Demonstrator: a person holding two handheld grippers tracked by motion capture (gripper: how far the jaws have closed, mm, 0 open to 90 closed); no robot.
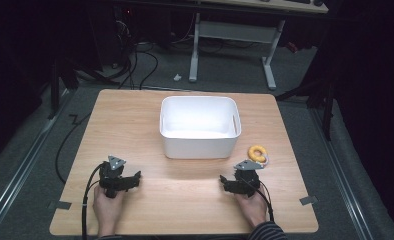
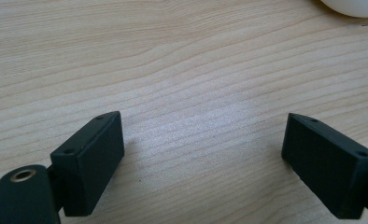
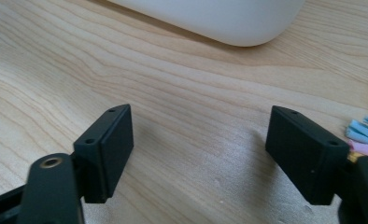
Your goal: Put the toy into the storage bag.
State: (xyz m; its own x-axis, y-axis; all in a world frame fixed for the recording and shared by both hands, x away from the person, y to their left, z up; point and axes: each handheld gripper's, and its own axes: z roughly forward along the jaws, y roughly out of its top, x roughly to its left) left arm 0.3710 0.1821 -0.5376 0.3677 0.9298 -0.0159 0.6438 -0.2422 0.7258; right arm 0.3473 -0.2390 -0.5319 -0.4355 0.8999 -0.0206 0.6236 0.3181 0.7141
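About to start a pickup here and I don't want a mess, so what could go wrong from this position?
The yellow ring lies close to the table's right edge, so a clumsy nudge from the right gripper might push it off. The ring also sits just behind that hand, outside its open jaws, so reaching blind could knock it. The white bin stands near both grippers; a fast swing might shift it.
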